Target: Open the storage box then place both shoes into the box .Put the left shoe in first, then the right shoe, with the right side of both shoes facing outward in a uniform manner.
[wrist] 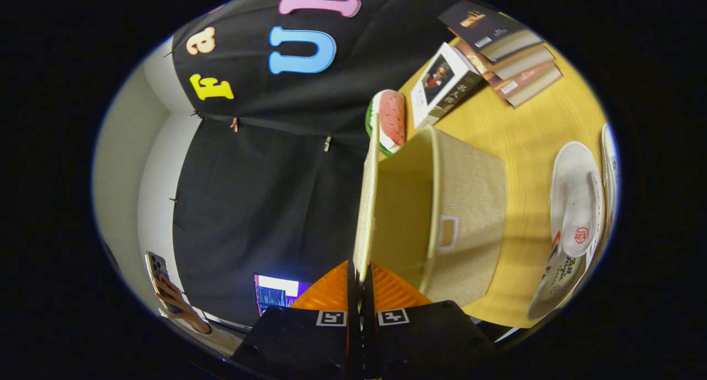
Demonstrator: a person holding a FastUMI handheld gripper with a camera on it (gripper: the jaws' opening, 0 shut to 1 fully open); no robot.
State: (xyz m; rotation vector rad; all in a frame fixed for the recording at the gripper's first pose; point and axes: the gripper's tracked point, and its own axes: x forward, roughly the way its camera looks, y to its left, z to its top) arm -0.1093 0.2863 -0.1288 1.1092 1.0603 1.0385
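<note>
My gripper [360, 270] has its orange fingers [326, 294] shut on the thin edge of the woven lid [365, 203] of the storage box. The lid is swung up and stands on edge, running straight ahead from the fingertips. The beige fabric box [469, 214] sits on the yellow table [525, 126] beside the lid, its mouth open and its inside [403, 214] bare. Beyond the box lie two white shoes: one [574, 214] shows its opening and a red mark, and the other [610, 159] is a sliver behind it.
Past the box on the table are a stack of books [508, 54], a single white book [442, 84] and a watermelon-slice toy [389, 120]. Off the table, a person's hand holds a phone [160, 275], and a lit screen [279, 291] glows near my fingers.
</note>
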